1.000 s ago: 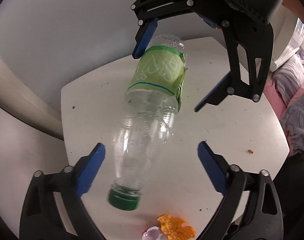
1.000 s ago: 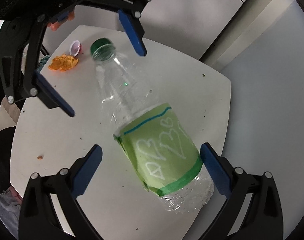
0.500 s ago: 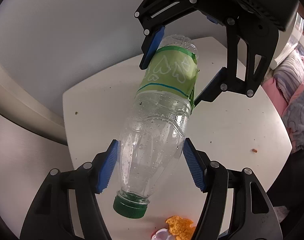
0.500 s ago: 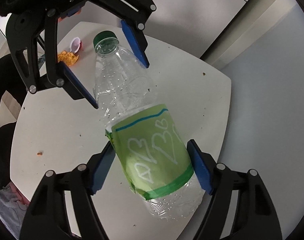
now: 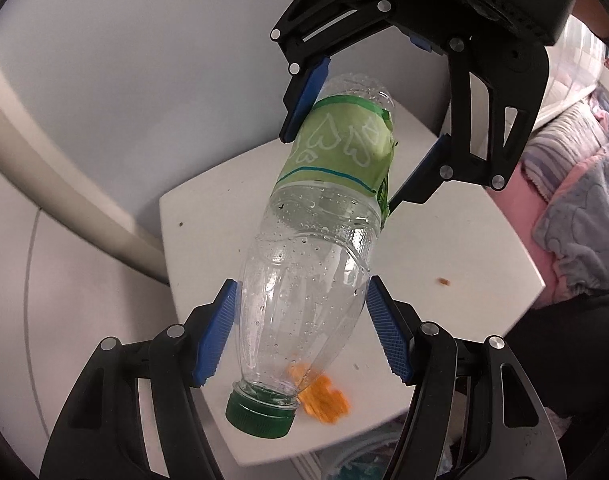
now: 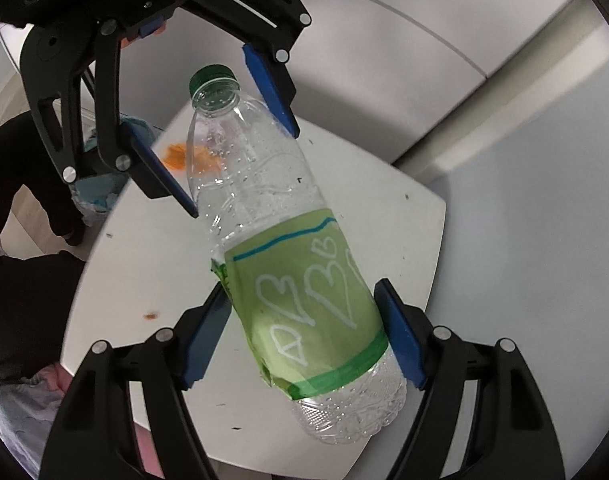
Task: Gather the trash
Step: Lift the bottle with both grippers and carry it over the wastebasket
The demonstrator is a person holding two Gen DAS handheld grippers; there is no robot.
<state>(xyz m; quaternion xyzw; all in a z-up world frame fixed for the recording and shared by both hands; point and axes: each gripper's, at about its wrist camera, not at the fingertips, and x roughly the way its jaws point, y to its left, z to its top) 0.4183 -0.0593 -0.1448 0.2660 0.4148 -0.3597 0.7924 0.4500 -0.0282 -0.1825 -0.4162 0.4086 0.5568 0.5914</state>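
bottle [image 5: 304,280] above table [image 5: 464,256], between tools

A white table [image 5: 444,240] with rounded corners is standing against a pale grey wall [image 5: 164,60]. Dark specks are dotting its top. At three o'clock in the left wrist view, a grey and pink blanket [image 5: 576,208] is lying beside the table.

Clear bottle [image 5: 304,280] with a dark green cap [image 5: 260,416]; its light green label [image 6: 308,300] bears white hearts. Blue pads [image 5: 388,340], white surface [image 5: 464,248], orange scrap [image 5: 324,396].
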